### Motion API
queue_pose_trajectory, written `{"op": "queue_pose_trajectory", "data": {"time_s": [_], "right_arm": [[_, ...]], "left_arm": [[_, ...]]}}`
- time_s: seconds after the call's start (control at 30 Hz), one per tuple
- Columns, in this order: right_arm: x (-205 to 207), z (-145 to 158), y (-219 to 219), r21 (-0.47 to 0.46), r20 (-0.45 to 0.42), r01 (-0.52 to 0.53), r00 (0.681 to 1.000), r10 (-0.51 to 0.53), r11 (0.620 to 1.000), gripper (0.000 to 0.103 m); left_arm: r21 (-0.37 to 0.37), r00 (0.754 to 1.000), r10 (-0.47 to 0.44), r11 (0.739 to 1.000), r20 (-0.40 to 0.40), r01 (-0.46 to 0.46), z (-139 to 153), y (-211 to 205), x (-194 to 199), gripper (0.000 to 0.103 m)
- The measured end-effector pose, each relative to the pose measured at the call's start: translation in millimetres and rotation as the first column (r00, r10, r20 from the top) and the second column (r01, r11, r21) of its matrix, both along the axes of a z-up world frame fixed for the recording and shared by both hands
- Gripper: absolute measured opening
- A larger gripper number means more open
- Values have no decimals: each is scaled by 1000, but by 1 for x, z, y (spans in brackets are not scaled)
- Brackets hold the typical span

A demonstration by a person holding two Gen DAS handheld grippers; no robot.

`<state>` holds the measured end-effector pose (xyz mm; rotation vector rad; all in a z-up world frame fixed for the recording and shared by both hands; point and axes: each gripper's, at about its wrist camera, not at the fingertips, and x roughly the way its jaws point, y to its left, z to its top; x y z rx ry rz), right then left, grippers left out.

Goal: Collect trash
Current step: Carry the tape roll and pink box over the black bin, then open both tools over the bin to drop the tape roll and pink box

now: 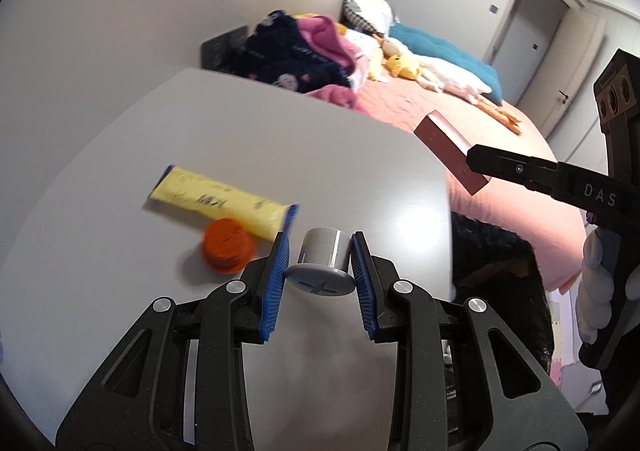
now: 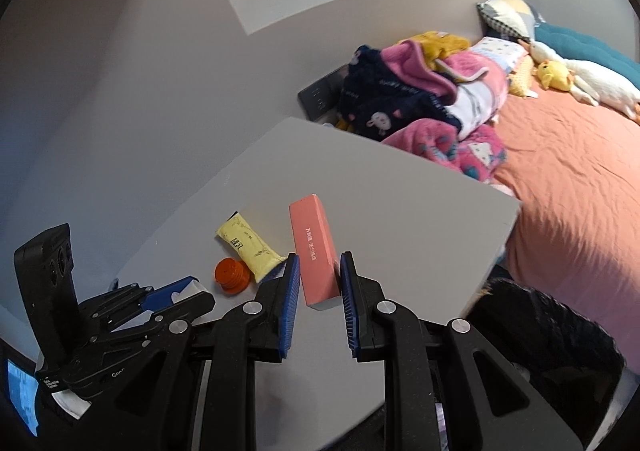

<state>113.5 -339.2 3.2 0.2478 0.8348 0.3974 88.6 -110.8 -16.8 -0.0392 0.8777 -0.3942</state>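
**Holding one piece of trash in each gripper, both lifted off the surface**

Gripping a small grey cap (image 1: 322,263), your left gripper (image 1: 320,257) points steeply down over the grey surface (image 1: 240,123). Its blue pads (image 1: 276,271) press on the cap's two sides, flanged end toward the camera, and the cap is clear of the surface. From your right wrist view, this gripper (image 2: 176,293) sits low at the left, its body tilted down.

On the surface beyond it lie a yellow wrapper (image 1: 224,203) with blue ends, lying flat, and an orange ribbed cap (image 1: 228,251) just touching the wrapper's near edge. Both look blurred.

Further right, your right gripper (image 2: 320,279) also angles downward, jaws closed on a long pink box (image 2: 314,251). The pads clamp its lower end, and the box sticks up and away from the fingers, printed face toward the camera. In the left wrist view the same box (image 1: 448,151) looks reddish brown and hangs past the surface's right edge, over the pink bed (image 1: 500,155). Your gloved hand (image 1: 600,287) wraps the handle at the far right.
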Motion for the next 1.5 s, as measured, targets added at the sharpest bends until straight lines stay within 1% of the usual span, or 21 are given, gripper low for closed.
{"op": "queue_pose_trajectory", "data": {"time_s": [0.2, 0.4, 0.53, 0.77, 1.13, 1.5], "right_arm": [[-23, 4, -34, 15, 11, 59, 998, -59, 998, 22], [-41, 8, -69, 20, 23, 122, 992, -122, 992, 22], [-54, 10, -89, 24, 33, 163, 986, -164, 986, 22], [-74, 13, -122, 28, 48, 226, 973, -227, 974, 22], [-106, 18, -155, 32, 62, 295, 953, -296, 955, 22], [-133, 17, -183, 30, 55, 353, 934, -354, 935, 22]], "left_arm": [[-7, 998, -64, 998, 18, 64, 8, -32, -6, 32], [-9, 990, -137, 990, 31, 138, 13, -68, -11, 32], [-8, 980, -194, 981, 40, 194, 16, -94, -14, 32], [-14, 963, -264, 964, 47, 265, 21, -127, -20, 32], [-13, 936, -347, 937, 55, 348, 26, -166, -31, 32], [-16, 905, -422, 906, 50, 424, 25, -202, -47, 32]]}}
